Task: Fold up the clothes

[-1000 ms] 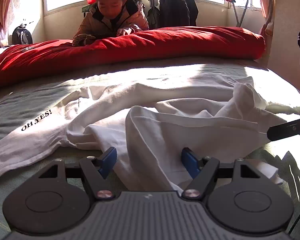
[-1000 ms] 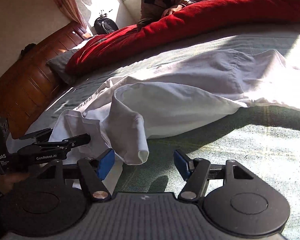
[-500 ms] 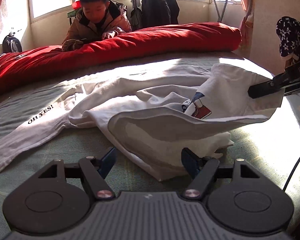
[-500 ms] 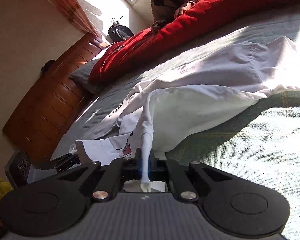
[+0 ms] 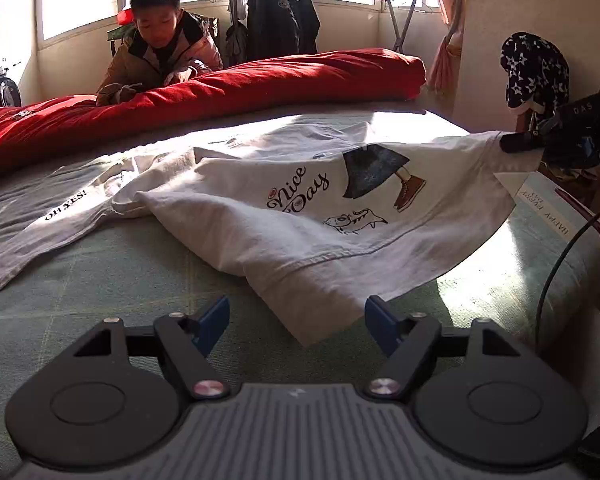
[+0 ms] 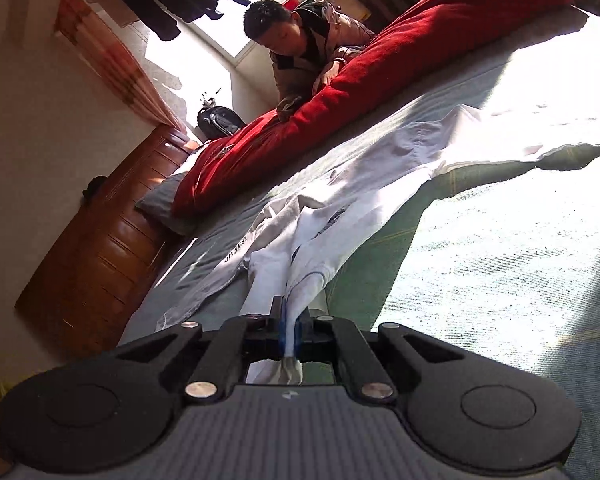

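Where the sun falls across the bed (image 5: 112, 280), a white shirt (image 5: 300, 216) lies spread and partly lifted. Printed side faces up: script reading "Nice Day" (image 5: 298, 192), a dark skirt and a leg in a brown shoe, a small outline cat beneath. One sleeve runs off to the left, flat on the bedcover, lettered "OH YES!" (image 5: 66, 210). Cloth is creased, with a stitched hem along the lower edge; the near corner sags in a point toward the left tongs.

Left tongs (image 5: 296, 322): wide open, blue pads apart, nothing between them. The shirt's hanging corner sits just ahead of the gap, not touching either pad.

Right tongs (image 6: 289, 332): closed tight on a bunched fold of the shirt (image 6: 312, 248), the cloth pinched between the blue pads and drawn taut upward from the bed. In the left wrist view the right tongs (image 5: 516, 142) hold the shirt's far right edge raised, so the fabric slopes down from there to the bedcover.

Green-grey bedcover, faint check. A red quilt (image 5: 228, 88) lies rolled along the far side of the bed; a person (image 5: 160, 52) leans on it from behind.
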A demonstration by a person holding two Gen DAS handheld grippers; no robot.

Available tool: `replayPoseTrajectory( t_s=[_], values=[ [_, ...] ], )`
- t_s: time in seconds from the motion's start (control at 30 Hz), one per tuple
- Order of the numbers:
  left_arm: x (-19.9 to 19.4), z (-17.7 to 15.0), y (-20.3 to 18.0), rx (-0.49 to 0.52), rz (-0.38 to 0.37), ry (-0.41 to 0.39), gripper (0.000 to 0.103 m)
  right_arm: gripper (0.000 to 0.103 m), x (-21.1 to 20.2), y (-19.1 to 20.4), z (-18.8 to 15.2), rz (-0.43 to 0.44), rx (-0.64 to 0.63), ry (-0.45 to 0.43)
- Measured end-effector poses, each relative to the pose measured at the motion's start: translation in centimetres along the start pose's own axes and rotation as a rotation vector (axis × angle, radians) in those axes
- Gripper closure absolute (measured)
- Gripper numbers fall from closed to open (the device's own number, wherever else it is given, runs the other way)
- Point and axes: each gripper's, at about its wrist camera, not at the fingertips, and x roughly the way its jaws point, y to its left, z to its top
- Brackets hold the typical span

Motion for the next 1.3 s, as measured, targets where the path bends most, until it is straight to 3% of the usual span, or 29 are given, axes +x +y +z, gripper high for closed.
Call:
replayPoseTrajectory(
  t_s=[0.17, 0.27, 0.5, 0.7, 1.1, 1.2, 1.3],
  values=[
    [-0.7, -0.6, 0.4, -0.041, 0.023, 0.002, 0.027, 0.093, -0.7, -0.9, -1.7, -0.249, -0.094, 0.011],
    [-0.6, -1.1, 1.2, -0.081, 0.065, 0.031, 0.027, 0.09, -0.7, 0.2, -2.4, -0.352, -0.202, 0.012],
    [-0.1, -2.2, 2.9, -0.194, 0.141, 0.067, 0.027, 0.053, 1.9, 6.6, -3.3, -0.267, -0.432, 0.04],
    [-0.9, -3.3, 4.2, -0.228, 0.185, 0.066, 0.026, 0.03, 9.2, 10.9, -6.5, -0.308, -0.638, 0.125],
    [-2.6, -5.1, 8.5, -0.344, 0.23, 0.051, 0.023, 0.026, 23.6, 18.8, -13.0, -0.414, -1.035, 0.29],
    [-2.3, -5.1, 8.7, -0.35, 0.229, 0.05, 0.023, 0.026, 24.9, 18.2, -13.4, -0.491, -1.089, 0.285],
    [-1.7, -5.0, 8.8, -0.349, 0.22, 0.054, 0.023, 0.018, 24.9, 17.6, -12.8, -0.547, -1.12, 0.248]
  ],
)
